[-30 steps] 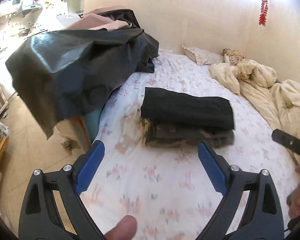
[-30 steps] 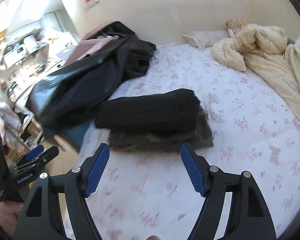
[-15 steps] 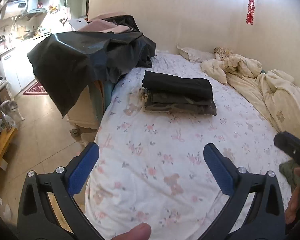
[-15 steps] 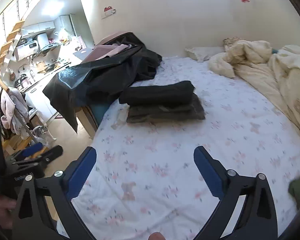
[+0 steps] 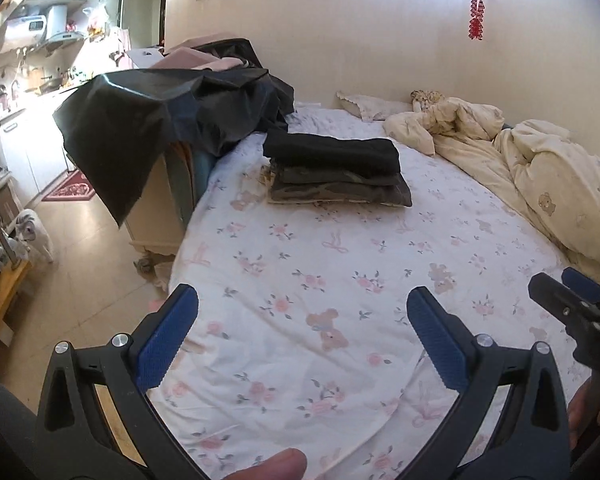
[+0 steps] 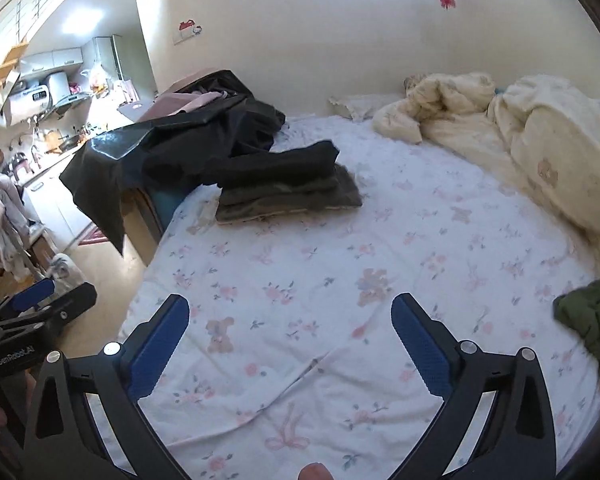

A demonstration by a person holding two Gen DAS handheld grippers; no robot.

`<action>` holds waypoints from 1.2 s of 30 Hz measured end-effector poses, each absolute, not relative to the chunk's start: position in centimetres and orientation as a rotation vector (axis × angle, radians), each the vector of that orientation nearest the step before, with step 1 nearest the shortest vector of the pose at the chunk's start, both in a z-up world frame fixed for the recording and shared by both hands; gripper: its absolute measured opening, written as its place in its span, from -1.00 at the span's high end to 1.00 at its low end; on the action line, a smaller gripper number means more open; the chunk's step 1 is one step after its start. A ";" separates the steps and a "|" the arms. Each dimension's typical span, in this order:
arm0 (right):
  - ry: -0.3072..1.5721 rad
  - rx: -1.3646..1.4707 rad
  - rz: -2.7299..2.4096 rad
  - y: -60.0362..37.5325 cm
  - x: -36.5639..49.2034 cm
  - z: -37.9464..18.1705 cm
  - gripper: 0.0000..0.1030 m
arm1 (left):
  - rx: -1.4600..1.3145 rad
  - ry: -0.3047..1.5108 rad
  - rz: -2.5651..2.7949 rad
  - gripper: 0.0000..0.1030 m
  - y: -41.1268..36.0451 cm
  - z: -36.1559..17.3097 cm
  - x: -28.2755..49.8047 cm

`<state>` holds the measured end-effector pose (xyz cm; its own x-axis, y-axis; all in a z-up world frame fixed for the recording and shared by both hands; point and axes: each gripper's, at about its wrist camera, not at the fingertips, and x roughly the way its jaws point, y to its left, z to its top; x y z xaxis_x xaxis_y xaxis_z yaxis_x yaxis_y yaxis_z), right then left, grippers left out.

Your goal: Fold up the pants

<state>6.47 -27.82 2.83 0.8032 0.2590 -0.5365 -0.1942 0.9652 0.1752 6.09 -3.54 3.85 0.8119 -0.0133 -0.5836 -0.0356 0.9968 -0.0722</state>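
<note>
A stack of folded pants lies on the far left part of the bed, black pants (image 5: 332,152) on top of dark grey ones (image 5: 340,190); the stack also shows in the right wrist view (image 6: 288,188). My left gripper (image 5: 302,340) is open and empty, well back from the stack over the floral sheet (image 5: 340,280). My right gripper (image 6: 290,340) is open and empty too, also near the bed's front edge. An olive-green garment (image 6: 588,320) lies unfolded at the right edge of the bed.
A black cloth (image 5: 148,120) drapes over furniture at the bed's left side. A cream duvet (image 5: 540,168) and pillow (image 5: 368,106) lie along the far and right side. Tiled floor (image 5: 80,260) and a kitchen are to the left.
Both grippers have pulled back from the folded stack toward the front edge of the bed. The stack stays put. The olive-green garment has come into the right wrist view.
</note>
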 end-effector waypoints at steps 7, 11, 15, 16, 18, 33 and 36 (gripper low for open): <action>0.569 0.099 0.203 -28.0 6.6 2.6 -1.00 | -0.057 0.605 -0.001 -1.00 -4.7 3.7 6.1; 0.574 0.115 0.191 -28.4 6.8 2.5 -1.00 | -0.062 0.609 -0.001 -1.00 -4.8 3.6 6.1; 0.575 0.119 0.185 -28.5 6.8 2.4 -1.00 | -0.061 0.614 -0.004 -1.00 -4.8 3.6 6.2; 0.575 0.118 0.185 -28.6 6.8 2.4 -1.00 | -0.061 0.617 -0.005 -1.00 -4.8 3.5 6.1; 0.571 0.116 0.183 -28.5 6.7 2.5 -1.00 | -0.062 0.621 -0.006 -1.00 -4.8 3.5 6.1; 0.569 0.113 0.180 -28.5 6.7 2.5 -1.00 | -0.068 0.618 -0.013 -1.00 -4.8 3.5 5.8; 0.567 0.110 0.179 -28.6 6.6 2.7 -1.00 | -0.069 0.619 -0.015 -1.00 -4.9 3.6 5.7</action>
